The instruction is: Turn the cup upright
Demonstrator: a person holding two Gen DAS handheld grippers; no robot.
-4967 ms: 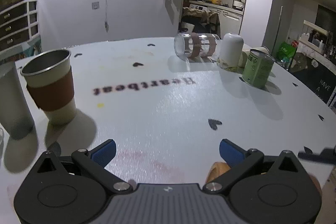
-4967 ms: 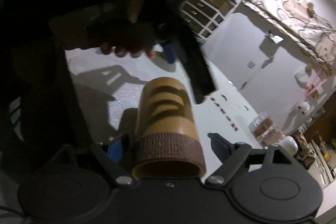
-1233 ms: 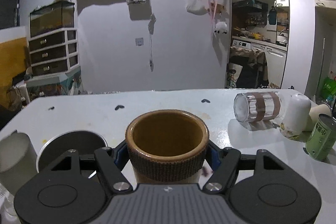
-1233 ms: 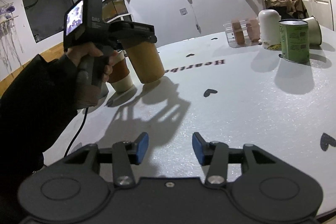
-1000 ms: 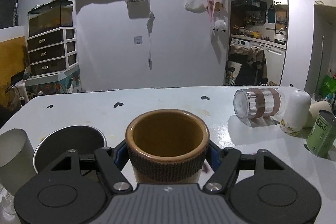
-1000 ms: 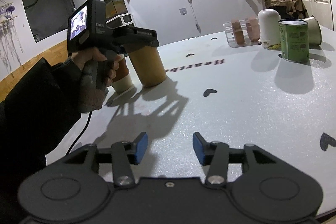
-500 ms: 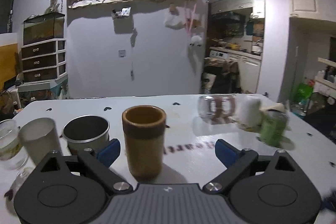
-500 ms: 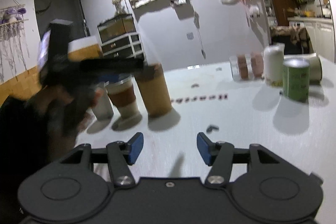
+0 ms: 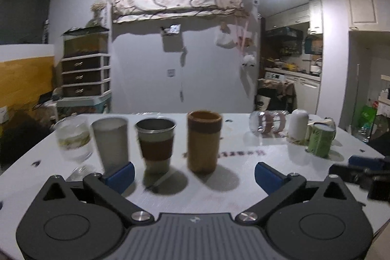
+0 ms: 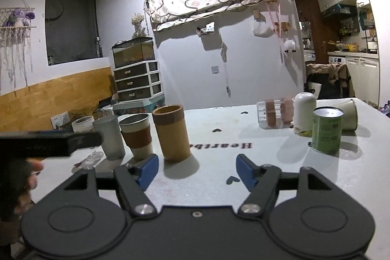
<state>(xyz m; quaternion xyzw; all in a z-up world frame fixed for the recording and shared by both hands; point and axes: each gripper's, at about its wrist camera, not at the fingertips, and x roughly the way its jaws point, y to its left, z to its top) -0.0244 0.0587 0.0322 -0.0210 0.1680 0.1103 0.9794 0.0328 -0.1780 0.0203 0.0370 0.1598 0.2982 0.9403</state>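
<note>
Left gripper point(image 9: 194, 174): jaws spread wide, blue pads empty, nothing between them. It hangs back from the table point(image 9: 243, 187), clear of all cups.

Right gripper point(image 10: 195, 171): jaws also wide apart, holding nothing, low over the table near its front edge.

Cup point(image 9: 204, 141): tan, with a dark ribbed band at the rim, stands upright, mouth up, on the table at 12 o'clock from the left gripper, apart from both pads. In the right wrist view the cup point(image 10: 172, 132) sits at 11 o'clock from the right gripper, just past its left pad.

Row to the cup's 9 o'clock, left wrist view: steel cup point(image 9: 156, 144) with brown sleeve just beside it, then grey tumbler point(image 9: 111, 142), then glass point(image 9: 73, 138) at the far end. All upright.

At 2 o'clock, well apart from the cup: clear jar point(image 9: 267, 125) lying on its side, white bottle point(image 9: 298, 124) upright, green can point(image 9: 320, 142) upright. A pale cup point(image 10: 349, 110) lies on its side behind the can in the right wrist view.

Table print "Heartbeat" point(image 10: 234, 146) partly visible, with black hearts scattered around it.

Left wrist view is motion-blurred; fine detail on the cups is unclear.
</note>
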